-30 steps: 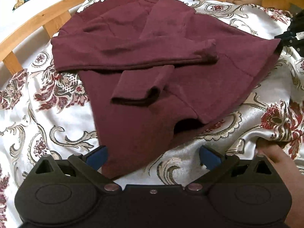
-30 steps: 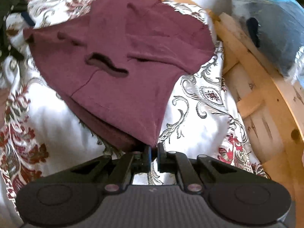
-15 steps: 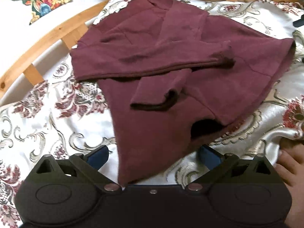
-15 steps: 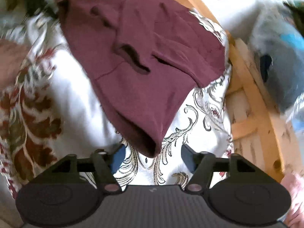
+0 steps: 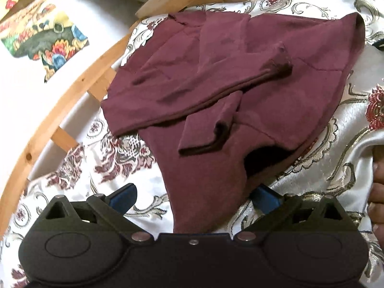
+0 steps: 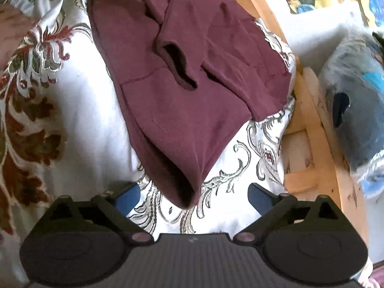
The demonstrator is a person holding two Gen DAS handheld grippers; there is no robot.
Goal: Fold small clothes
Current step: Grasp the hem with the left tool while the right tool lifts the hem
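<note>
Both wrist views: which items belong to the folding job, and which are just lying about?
Job:
maroon long-sleeved knit top
open left claw
open right claw

Lying about:
floral satin bedspread
curved wooden bed frame
grey-blue plush toy

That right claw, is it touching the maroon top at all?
Apart. In the right wrist view the right claw stands wide open, and the maroon top's corner lies between the blue fingers with patterned bedspread showing on either side.
</note>
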